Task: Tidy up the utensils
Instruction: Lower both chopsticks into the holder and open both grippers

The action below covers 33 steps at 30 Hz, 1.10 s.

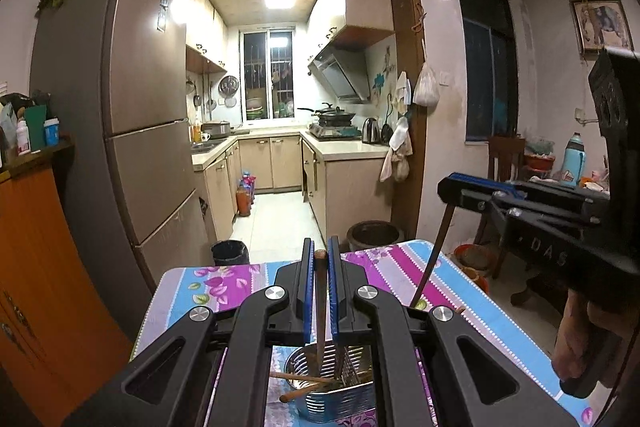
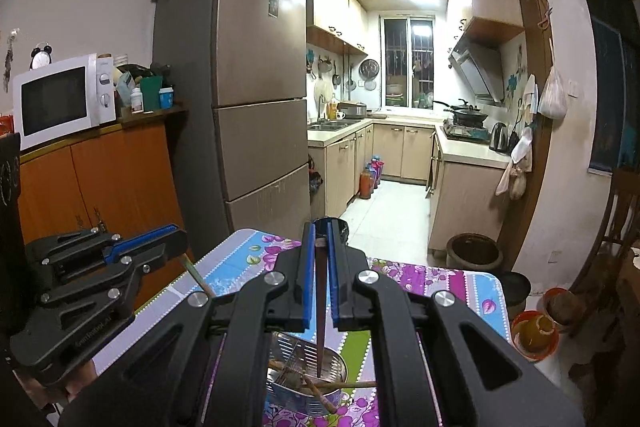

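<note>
My left gripper (image 1: 319, 254) is shut on a brown wooden chopstick (image 1: 321, 307) that hangs down into a slotted metal utensil holder (image 1: 340, 403) on the floral tablecloth (image 1: 392, 271). My right gripper (image 2: 320, 239) is shut on a dark pointed chopstick (image 2: 321, 323), its tip over the same holder (image 2: 296, 397). Several wooden utensils lie in the holder (image 2: 320, 385). The right gripper shows at the right of the left wrist view (image 1: 452, 187), holding its stick (image 1: 434, 255). The left gripper shows at the left of the right wrist view (image 2: 176, 239).
The table (image 2: 472, 287) stands before a kitchen doorway. A tall fridge (image 2: 256, 99) and an orange cabinet (image 2: 100, 179) with a microwave (image 2: 60, 99) are to the left. A dark pot (image 2: 474, 251), bowls (image 2: 534, 331) and a chair (image 2: 616, 227) are on the right.
</note>
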Motion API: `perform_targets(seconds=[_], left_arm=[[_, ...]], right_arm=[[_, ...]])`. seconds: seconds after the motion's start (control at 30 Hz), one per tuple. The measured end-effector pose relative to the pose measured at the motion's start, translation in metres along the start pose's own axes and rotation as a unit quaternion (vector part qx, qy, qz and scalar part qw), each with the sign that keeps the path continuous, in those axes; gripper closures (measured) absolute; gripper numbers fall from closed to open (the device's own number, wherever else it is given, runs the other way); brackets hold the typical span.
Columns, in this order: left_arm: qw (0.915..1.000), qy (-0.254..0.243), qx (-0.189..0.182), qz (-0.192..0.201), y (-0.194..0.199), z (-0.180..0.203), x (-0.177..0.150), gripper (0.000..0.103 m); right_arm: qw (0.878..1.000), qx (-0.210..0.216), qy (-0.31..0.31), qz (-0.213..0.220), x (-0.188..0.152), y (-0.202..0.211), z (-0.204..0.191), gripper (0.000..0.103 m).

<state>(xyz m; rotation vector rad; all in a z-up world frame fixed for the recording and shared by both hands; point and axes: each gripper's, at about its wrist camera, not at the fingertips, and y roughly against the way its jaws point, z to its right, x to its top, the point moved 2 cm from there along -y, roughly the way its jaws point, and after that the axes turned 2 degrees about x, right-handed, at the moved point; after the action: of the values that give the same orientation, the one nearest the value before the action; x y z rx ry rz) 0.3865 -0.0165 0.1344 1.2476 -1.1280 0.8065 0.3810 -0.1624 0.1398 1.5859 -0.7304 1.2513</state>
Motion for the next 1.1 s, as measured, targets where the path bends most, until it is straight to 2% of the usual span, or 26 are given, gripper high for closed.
perform_targets(seconds=[0.37,1.0,1.03,1.1], left_arm=[[1.0,-0.002,0.002,-0.006,-0.006,-0.001,-0.005,0.095],[0.9998,0.003,0.012,-0.014,-0.005,-0.001,-0.008,0.095],[0.9998,0.005,0.013,-0.015,-0.005,-0.002,-0.009,0.095],[0.9998,0.004,0.013,-0.017,-0.006,-0.001,-0.01,0.095]], right_arm=[[1.0,0.002,-0.001,-0.009,-0.001,-0.014,0.0,0.098],[1.0,0.006,-0.003,-0.012,-0.003,-0.014,0.005,0.097],[1.0,0.004,-0.004,-0.01,-0.003,-0.013,0.006,0.097],[1.0,0.003,-0.007,-0.008,-0.003,-0.012,0.008,0.084]])
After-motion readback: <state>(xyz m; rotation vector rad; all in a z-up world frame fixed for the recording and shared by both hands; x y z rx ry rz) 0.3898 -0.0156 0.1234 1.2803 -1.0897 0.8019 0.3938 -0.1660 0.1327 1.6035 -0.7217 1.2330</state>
